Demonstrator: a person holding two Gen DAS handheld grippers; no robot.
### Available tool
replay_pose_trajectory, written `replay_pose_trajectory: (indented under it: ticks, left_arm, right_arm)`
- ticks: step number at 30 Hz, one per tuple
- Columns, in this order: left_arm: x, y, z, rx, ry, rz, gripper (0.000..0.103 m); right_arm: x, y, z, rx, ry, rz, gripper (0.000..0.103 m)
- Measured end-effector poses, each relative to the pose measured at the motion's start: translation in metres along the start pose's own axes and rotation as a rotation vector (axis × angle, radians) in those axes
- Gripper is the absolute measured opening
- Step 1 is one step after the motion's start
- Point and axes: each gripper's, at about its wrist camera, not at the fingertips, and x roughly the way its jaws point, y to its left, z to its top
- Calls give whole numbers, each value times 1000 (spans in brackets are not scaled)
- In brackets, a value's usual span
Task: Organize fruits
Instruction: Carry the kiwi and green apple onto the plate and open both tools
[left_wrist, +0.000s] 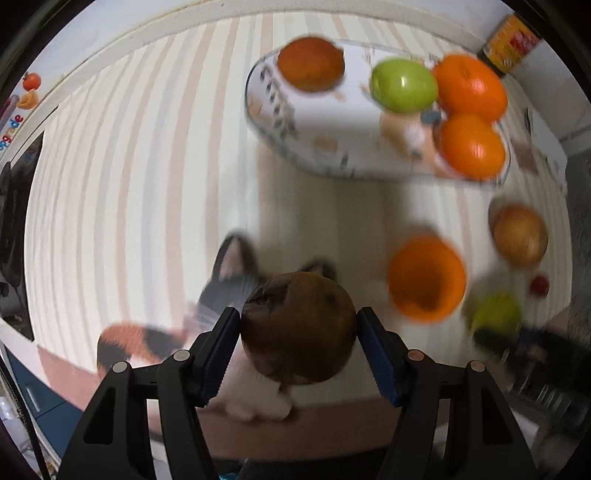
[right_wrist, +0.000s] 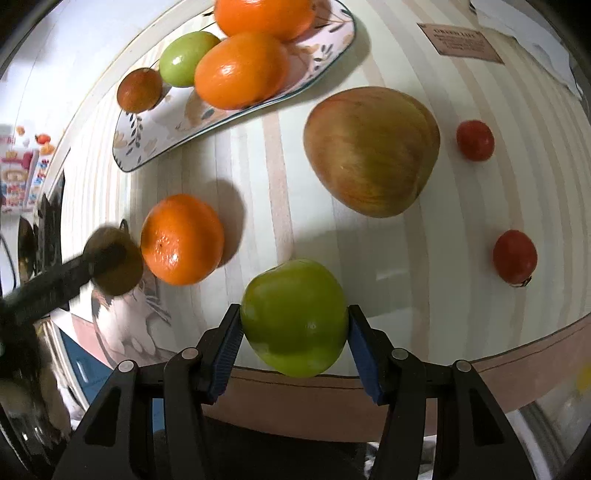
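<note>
In the left wrist view, we see our left gripper (left_wrist: 299, 328) pinching a brown round fruit (left_wrist: 299, 328) above the striped tablecloth (left_wrist: 129, 184); beyond it the patterned plate (left_wrist: 295, 122) carries two oranges, a green apple and a darker orange fruit. In the right wrist view, our right gripper (right_wrist: 294, 321) clamps a green apple (right_wrist: 294, 317) near the table's front edge; an orange (right_wrist: 182, 239), a large reddish apple (right_wrist: 371, 151) and two small red tomatoes lie loose on the cloth.

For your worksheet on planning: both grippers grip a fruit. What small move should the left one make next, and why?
Probably carry the brown fruit toward the plate. The left gripper is shut on it above the table, and the plate's near side looks bare, with oranges and a green fruit farther back.
</note>
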Motion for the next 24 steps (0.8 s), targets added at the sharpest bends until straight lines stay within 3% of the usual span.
replay_pose_trajectory:
  ticks: [7, 19, 24]
  left_arm:
    - [-3, -3, -38, 8, -28, 33, 62]
    - [-4, -7, -35, -16, -44, 32, 62]
    - [-15, 3, -10, -24, -46, 19, 62]
  right_arm:
    - [7, 4, -3, -21, 20, -23, 59]
    - [17, 30, -4, -84, 1, -82, 59]
    - [13, 32, -7, -87, -4, -85, 58]
